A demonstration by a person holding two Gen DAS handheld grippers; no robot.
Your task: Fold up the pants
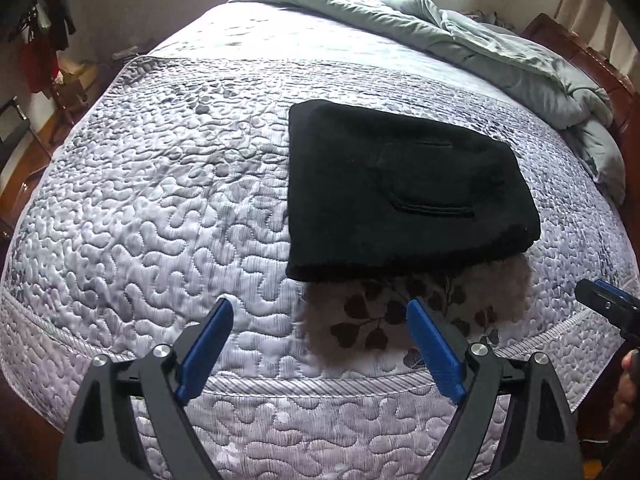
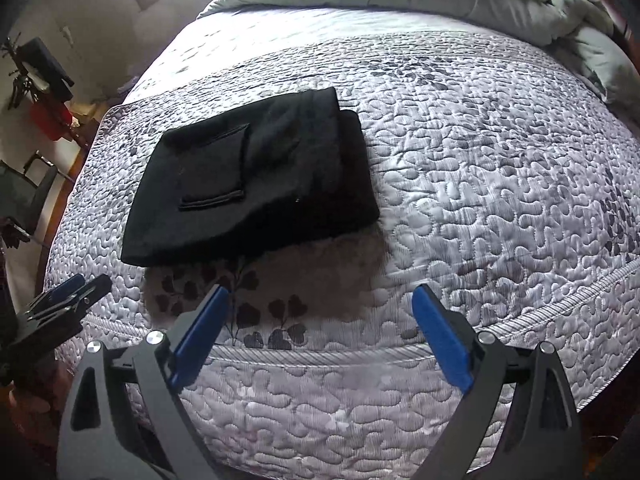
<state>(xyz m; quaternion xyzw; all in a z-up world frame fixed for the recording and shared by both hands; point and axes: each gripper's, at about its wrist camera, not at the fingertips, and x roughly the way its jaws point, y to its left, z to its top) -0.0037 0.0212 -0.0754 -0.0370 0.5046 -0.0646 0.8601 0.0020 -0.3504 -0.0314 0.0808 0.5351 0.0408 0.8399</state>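
Both grippers hang over the near edge of the bed, tilted steeply down toward the quilted bedspread (image 1: 168, 184). The left gripper (image 1: 320, 308) has its blue fingers (image 1: 208, 344) spread wide with nothing between them, only bedspread and a patch of leaf print showing through the gap. The right gripper (image 2: 320, 292) matches it: fingers (image 2: 440, 336) splayed wide, jaws empty, pointing down at the quilt near the stitched border. And there are the black pants (image 1: 404, 188), folded into a compact, roughly rectangular bundle, lying flat on the bedspread beyond both sets of fingertips, untouched by either tool. From the right wrist view the bundle sits up and to the left of the fingers, a back pocket facing up and one folded layer peeking out along its right side. From the left wrist view it lies up and to the right. Each camera catches its partner at the frame edge: the right gripper's tip pokes in at the far right, with a bit of a hand (image 1: 624, 396) below it, and the left gripper shows low at the left. A rumpled pale green duvet (image 1: 500, 48) is bunched at the far end of the bed.
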